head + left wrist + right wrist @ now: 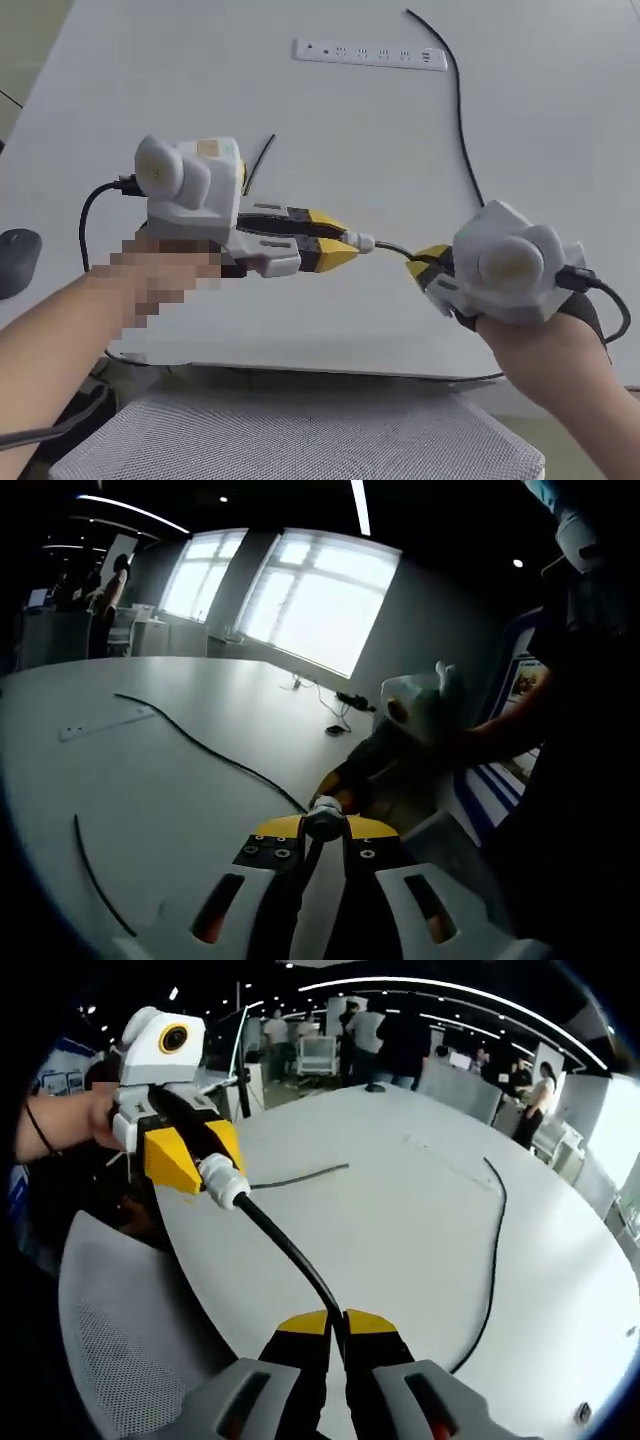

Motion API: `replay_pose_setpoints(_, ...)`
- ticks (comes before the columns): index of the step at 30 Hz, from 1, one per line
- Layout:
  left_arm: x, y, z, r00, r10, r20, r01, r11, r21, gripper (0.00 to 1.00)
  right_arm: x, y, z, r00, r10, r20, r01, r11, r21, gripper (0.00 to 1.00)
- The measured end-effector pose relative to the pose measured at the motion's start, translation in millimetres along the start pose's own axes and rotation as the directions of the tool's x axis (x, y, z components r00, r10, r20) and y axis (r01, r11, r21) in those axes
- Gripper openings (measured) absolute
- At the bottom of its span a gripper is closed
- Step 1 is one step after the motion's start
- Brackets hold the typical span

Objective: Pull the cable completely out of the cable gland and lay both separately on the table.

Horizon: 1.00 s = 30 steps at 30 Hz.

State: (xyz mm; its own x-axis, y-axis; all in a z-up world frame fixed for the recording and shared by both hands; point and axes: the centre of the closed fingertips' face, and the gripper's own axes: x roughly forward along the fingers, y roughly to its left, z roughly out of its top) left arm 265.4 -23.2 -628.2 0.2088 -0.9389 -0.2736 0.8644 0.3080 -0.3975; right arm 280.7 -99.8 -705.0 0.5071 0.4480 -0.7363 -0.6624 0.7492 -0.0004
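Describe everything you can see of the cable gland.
The cable gland is a small white fitting that looks like plastic, with a ridged, nut-like body and a rounded end. It is held in the air above the white table, clamped between the yellow-tipped jaws of the left gripper. The black cable runs out of its end to the right gripper, whose jaws pinch the cable farther along. The cable is not yet pulled out.
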Motion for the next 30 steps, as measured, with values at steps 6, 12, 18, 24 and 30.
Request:
replay_pose_setpoints(6,0.6,-1.1,-0.3,1.0000,-0.004,0.004,0.004,1.000,0.000,0.15,4.6,-9.4,-19.6,0.9995,0.005,-0.030,0.001,0.982,0.190,0.00)
replay_pose_setpoints(12,3.6,-2.3,-2.2,1.0000,-0.007,-0.002,0.007,1.000,0.001,0.15,8.8,-7.0,-22.0,0.9997,0.014,-0.021,-0.009,0.972,0.236,0.00)
replay_pose_setpoints(18,2.4,-1.2,-0.6,1.0000,-0.006,0.002,0.006,1.000,-0.003,0.15,6.5,-7.5,-19.4,0.9999,0.009,-0.008,-0.008,0.980,0.200,0.00)
replay_pose_setpoints(24,0.9,1.2,-1.1,1.0000,0.003,0.000,-0.003,1.000,-0.003,0.15,3.2,-7.3,-19.8,1.0000,0.007,0.006,-0.008,0.983,0.181,0.02)
replay_pose_setpoints(30,-2.3,5.6,-3.3,0.9998,0.018,-0.004,-0.018,1.000,-0.010,0.15,-7.8,-2.4,-12.8,0.9994,0.008,0.034,-0.013,0.989,0.145,0.05)
